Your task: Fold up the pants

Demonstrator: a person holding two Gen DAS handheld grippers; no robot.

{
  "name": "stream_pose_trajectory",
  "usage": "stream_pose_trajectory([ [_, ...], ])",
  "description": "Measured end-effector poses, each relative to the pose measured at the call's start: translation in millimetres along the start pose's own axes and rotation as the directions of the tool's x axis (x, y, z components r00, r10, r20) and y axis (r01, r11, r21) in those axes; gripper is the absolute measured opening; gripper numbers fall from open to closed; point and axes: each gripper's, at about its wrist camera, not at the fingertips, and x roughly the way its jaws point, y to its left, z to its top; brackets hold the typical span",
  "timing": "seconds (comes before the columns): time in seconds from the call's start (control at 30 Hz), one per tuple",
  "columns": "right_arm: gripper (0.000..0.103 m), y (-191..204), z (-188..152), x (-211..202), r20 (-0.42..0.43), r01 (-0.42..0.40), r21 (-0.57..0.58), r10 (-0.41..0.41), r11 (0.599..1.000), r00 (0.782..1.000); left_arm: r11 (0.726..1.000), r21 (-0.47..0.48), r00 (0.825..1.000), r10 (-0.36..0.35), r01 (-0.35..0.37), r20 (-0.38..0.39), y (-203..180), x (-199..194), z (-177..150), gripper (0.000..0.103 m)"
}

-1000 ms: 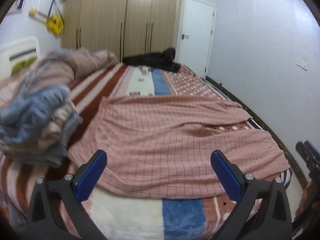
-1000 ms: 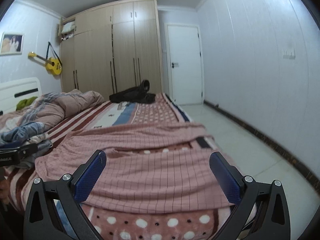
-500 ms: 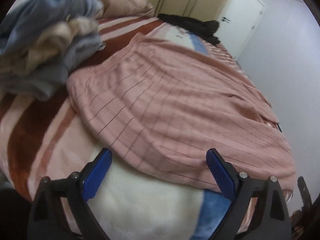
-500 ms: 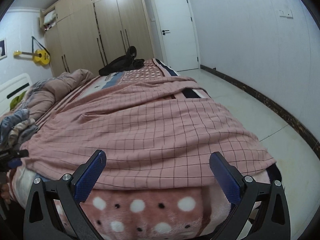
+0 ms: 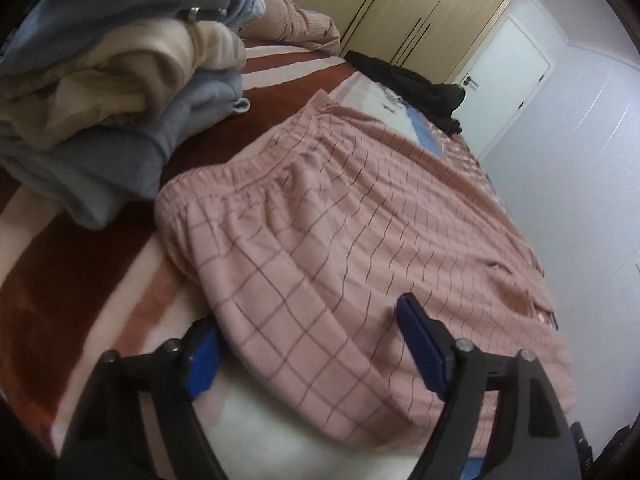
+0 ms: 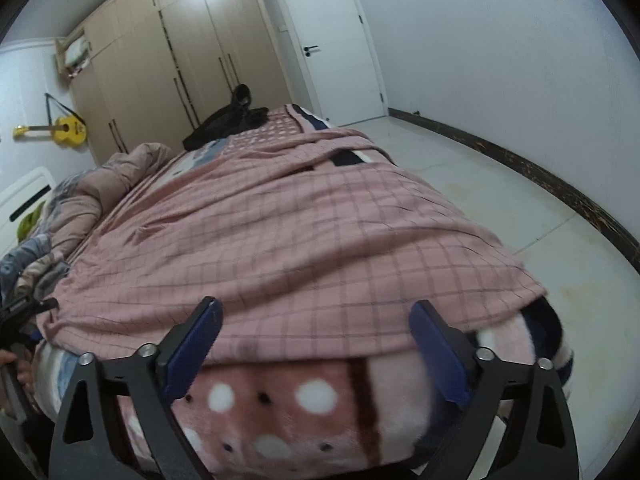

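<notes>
Pink checked pants lie spread flat across the bed, waistband toward the left. My left gripper is open, its jaws straddling the near edge of the pants by the waist end. In the right wrist view the pants cover the bed's end, legs toward the right. My right gripper is open and sits just at the pants' near hem, over the dotted blanket.
A pile of blue and cream clothes lies left of the waistband. A black garment lies at the far end of the bed. Wardrobes and a door stand behind. Bare floor is right of the bed.
Both grippers have dropped down and moved in toward the pants' near edge. The left one has swung toward the waist end; both stay open.
</notes>
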Motion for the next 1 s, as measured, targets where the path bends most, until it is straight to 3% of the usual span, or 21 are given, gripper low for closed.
stream_pose_trajectory([
  [0.07,0.083,-6.1,-3.1,-3.1,-0.009,-0.022,0.035,0.022,0.999,1.000,1.000,-0.012,1.000,-0.005,0.005,-0.002,1.7,4.6,3.7,0.059],
  [0.23,0.080,-14.1,-14.3,-5.2,-0.044,-0.060,0.105,0.065,0.993,0.997,0.999,-0.012,0.999,-0.050,0.050,0.001,3.2,5.6,6.9,0.014],
  [0.43,0.081,-23.6,-13.7,1.4,-0.008,-0.078,0.161,0.081,0.984,0.997,0.995,0.020,0.994,-0.096,0.096,0.041,1.7,-15.8,4.5,0.008],
  [0.7,0.087,-33.2,-1.4,14.6,0.046,-0.088,0.271,0.078,0.959,0.996,0.993,0.073,0.984,-0.105,0.095,0.144,-4.9,-55.3,14.7,0.007],
  [0.87,0.083,-36.6,-0.4,9.6,0.070,-0.098,0.319,0.080,0.943,0.994,0.993,0.066,0.982,-0.104,0.095,0.160,3.1,-62.6,18.9,0.007],
  [1.0,0.071,-37.7,-0.3,2.0,0.096,-0.105,0.323,0.078,0.941,0.992,0.994,0.054,0.981,-0.106,0.098,0.165,7.3,-63.5,18.6,0.006],
])
